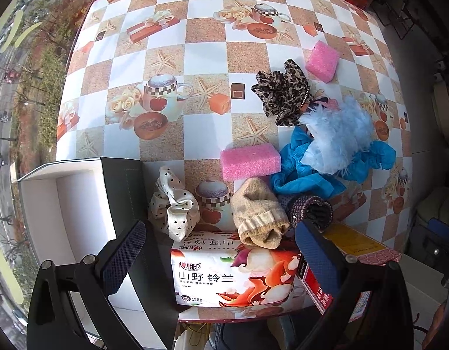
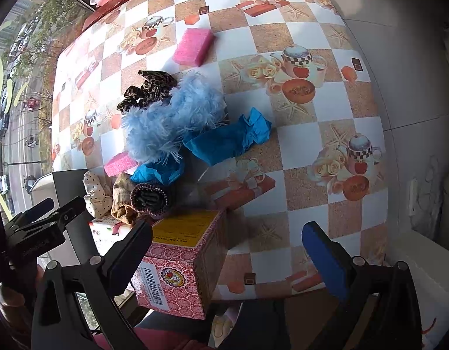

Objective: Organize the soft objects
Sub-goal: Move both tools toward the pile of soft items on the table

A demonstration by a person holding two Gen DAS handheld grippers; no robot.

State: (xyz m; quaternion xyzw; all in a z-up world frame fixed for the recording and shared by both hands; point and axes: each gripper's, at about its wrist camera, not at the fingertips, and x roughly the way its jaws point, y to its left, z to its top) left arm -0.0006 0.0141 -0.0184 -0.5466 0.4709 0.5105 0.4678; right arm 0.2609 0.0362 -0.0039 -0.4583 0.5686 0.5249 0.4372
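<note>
Left wrist view
Left gripper (image 1: 218, 250): jaws wide apart, empty, pointing down over the tissue pack (image 1: 233, 274).
Soft things: beige sock (image 1: 258, 218) and dotted sock (image 1: 174, 207) lie against the pack; pink sponge (image 1: 250, 161) just beyond.
Box (image 1: 61, 204): white, open, at left.

Right wrist view
Right gripper (image 2: 227, 250): jaws wide apart, empty, above the patterned carton (image 2: 183, 265).
Pile: feather duster (image 2: 171, 116) lies over blue cloth (image 2: 227, 140).
Advice: probably pick one sock alone, pinching its thick cuff, clear of neighbours.
</note>
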